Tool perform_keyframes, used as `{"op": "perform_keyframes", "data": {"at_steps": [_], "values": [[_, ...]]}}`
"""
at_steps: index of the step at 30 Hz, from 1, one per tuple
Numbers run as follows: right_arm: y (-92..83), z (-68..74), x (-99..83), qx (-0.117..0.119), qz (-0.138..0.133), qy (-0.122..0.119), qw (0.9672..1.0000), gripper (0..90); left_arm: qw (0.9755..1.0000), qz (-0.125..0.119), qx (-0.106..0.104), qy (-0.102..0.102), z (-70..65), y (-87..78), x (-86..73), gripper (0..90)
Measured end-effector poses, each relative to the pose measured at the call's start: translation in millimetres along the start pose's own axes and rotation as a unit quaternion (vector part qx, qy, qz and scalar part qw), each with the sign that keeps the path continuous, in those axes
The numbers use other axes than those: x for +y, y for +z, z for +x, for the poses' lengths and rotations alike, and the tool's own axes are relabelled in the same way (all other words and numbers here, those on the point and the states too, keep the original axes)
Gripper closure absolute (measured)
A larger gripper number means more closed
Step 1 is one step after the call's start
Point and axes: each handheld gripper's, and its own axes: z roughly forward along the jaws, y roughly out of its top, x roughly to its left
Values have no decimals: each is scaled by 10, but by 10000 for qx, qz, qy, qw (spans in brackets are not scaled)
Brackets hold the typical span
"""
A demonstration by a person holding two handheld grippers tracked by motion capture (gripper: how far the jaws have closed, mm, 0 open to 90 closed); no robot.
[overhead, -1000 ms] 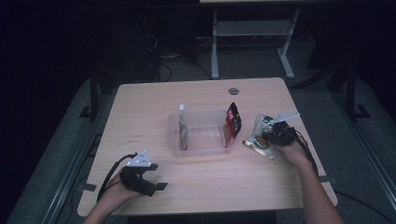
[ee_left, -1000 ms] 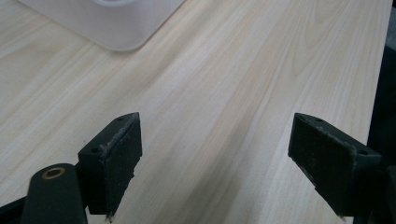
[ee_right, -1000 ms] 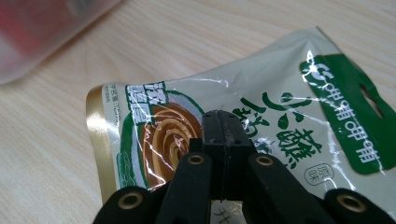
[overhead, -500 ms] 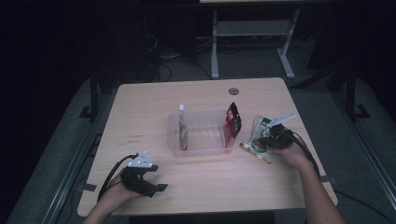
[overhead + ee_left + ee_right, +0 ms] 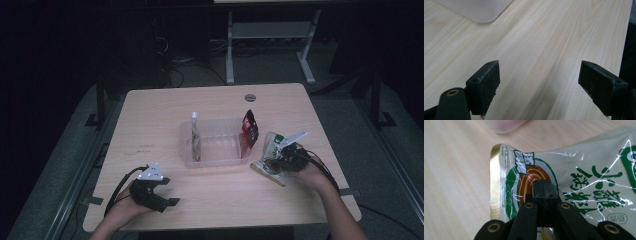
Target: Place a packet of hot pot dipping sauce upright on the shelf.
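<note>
Green-printed pouch sits clamped in the right gripper's fingers — the left gripper's fingers spread wide, holding nothing.

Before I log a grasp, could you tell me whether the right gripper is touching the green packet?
Touching: in the right gripper view, the right gripper is shut on the green packet.

Glossy crinkled plastic-film green-and-white food pouch; pale matt wood-grain table; translucent frosted plastic bin, frame centre.
</note>
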Motion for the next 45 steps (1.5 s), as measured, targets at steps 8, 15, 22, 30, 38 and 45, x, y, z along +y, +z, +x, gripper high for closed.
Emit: {"op": "perform_keyframes", "data": {"at_steps": [8,15,22,30,38,45], "values": [[7,351,-46,348,-5,-362,9987,900,10000,-1,-20,17,-15,10,7,170],[64,683,15,591,87,-744,9954,900,10000,14,-34,64,-28,16,17,170],[182,1024,114,810,58,-1420,9865,899,9998,77,-74,151,-60,41,37,170],[-43,843,121,678,-413,-845,9932,899,9997,55,-111,200,-85,55,37,170],[-292,229,-148,-47,-731,8,9973,899,9994,125,-132,279,-78,69,50,170],[-185,108,-196,74,-544,197,9983,899,9995,141,-132,261,-85,71,48,170]]}}
